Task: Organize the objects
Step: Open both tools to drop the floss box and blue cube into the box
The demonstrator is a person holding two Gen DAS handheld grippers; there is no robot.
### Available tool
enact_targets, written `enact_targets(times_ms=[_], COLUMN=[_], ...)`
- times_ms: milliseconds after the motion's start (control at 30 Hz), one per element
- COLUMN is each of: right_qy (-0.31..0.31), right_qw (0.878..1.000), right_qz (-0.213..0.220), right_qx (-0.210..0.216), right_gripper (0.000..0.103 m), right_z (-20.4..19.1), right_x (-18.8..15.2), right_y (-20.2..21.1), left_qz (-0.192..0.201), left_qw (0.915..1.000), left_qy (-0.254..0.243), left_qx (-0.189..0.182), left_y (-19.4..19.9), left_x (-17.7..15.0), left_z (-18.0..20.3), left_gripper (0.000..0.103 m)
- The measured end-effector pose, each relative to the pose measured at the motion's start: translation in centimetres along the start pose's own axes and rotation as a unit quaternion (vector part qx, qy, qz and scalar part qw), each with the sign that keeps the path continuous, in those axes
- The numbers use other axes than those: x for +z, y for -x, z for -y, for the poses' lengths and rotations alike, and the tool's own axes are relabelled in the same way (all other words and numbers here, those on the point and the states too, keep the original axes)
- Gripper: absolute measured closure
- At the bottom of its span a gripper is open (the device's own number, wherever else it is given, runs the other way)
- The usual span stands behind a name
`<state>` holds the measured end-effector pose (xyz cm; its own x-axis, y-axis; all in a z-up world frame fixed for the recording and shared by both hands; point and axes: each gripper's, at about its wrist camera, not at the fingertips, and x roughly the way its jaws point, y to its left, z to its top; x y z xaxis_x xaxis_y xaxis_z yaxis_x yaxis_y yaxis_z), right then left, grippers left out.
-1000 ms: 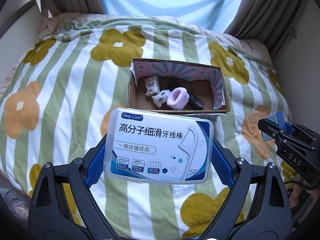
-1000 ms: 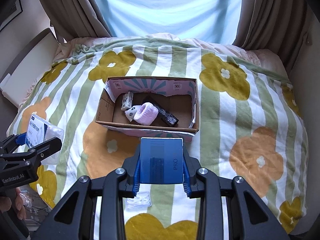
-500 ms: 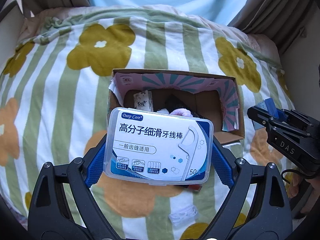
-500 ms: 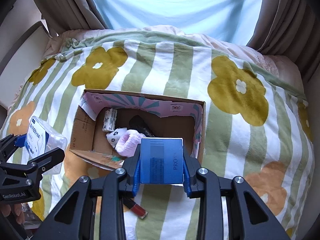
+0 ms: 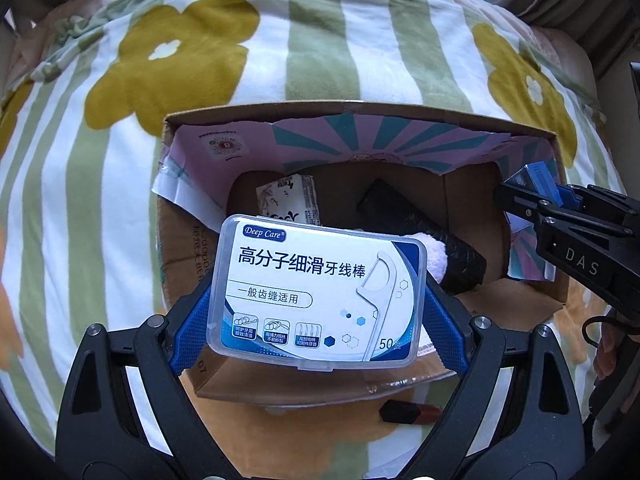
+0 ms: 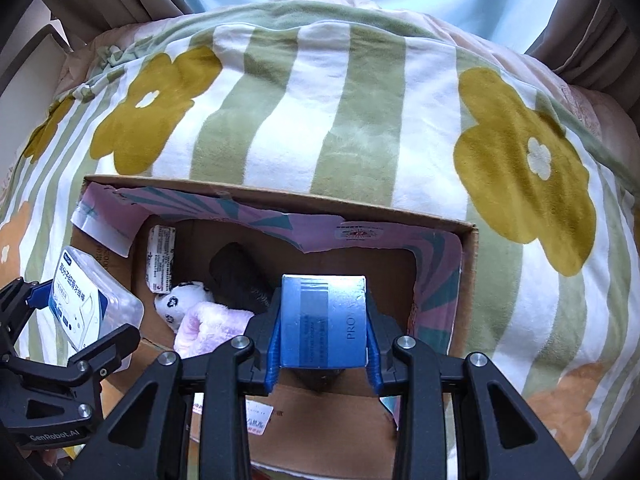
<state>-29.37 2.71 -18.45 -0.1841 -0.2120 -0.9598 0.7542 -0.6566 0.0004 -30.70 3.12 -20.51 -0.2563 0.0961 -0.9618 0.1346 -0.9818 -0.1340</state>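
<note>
Left tongs point(image 5: 318, 312) clamped on the floss pick case point(image 5: 320, 294), clear plastic with a white and blue label, blue pads gripping its two short sides; case held flat, label up, over the near-left part of the cardboard box point(image 5: 180, 240). In the right wrist view the same case point(image 6: 86, 306) sits at the box's left edge, left tongs point(image 6: 76, 320) around it. Box lies open on a bed with a green-striped flower blanket point(image 5: 340, 40), inner walls lined with pink and teal printed paper. Inside, left to right: small white printed packet point(image 5: 290, 200) standing near the back-left, white plush with dark spots point(image 6: 180, 298), pink fluffy item point(image 6: 204, 326) just beside it, dark textured cylinder point(image 5: 432, 236) lying diagonally across the middle, its near end touching the pink item. Right tongs point(image 6: 323, 330) clamped on a blue carton point(image 6: 323, 322), gripped on both sides, held above the box's near-centre floor, which is bare to the right of it. From the left wrist view the right tongs point(image 5: 532, 196) and the blue carton point(image 5: 538, 180) appear at the box's right wall. Outside the box, on the blanket by the near wall: a red and black tube point(image 5: 408, 414), partly hidden by the left tongs' frame.
</note>
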Motion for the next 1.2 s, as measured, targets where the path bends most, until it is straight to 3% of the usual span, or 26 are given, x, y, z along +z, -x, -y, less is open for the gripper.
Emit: enact_targets(times_ms=[200, 533, 633, 700, 767, 800, 900, 1200], right_qy=[-0.002, -0.011, -0.031, -0.047, -0.052, -0.046, -0.023, -0.023], right_qw=[1.000, 1.000, 0.999, 0.997, 0.994, 0.995, 0.997, 0.998], right_qz=[-0.017, -0.026, -0.027, -0.014, -0.011, -0.011, -0.005, -0.004], right_qx=[0.002, 0.013, 0.034, 0.067, 0.091, 0.092, 0.070, 0.062], right_gripper=[0.072, 0.072, 0.071, 0.050, 0.032, 0.023, 0.008, 0.007], right_z=[0.3, 0.9, 1.3, 1.6, 1.2, 0.7, -0.8, -0.6], right_x=[0.0, -0.1, 0.2, 0.3, 0.4, 0.4, 0.7, 0.9], right_y=[-2.4, -3.1, -3.1, -2.7, -2.6, -2.5, -2.3, -1.4], left_qz=[-0.014, -0.008, 0.013, 0.012, 0.005, 0.003, 0.000, 0.006], left_qw=[0.9999, 0.9998, 0.9993, 0.9991, 0.9989, 0.9990, 0.9991, 0.9994], left_qy=[-0.001, -0.016, -0.034, -0.038, -0.043, -0.043, -0.040, -0.032], left_qx=[0.005, 0.004, -0.001, 0.013, 0.017, 0.013, 0.016, 0.016], left_y=[-2.1, -2.5, -1.8, -1.5, -1.4, -1.3, -1.1, -0.2], left_x=[0.2, 1.1, 1.3, 1.6, 1.7, 1.7, 1.2, -0.1], left_z=[0.0, 1.0, 1.5, 1.9, 2.0, 2.0, 1.9, 1.3], left_gripper=[0.012, 0.012, 0.011, 0.000, 0.000, 0.000, 0.000, 0.000])
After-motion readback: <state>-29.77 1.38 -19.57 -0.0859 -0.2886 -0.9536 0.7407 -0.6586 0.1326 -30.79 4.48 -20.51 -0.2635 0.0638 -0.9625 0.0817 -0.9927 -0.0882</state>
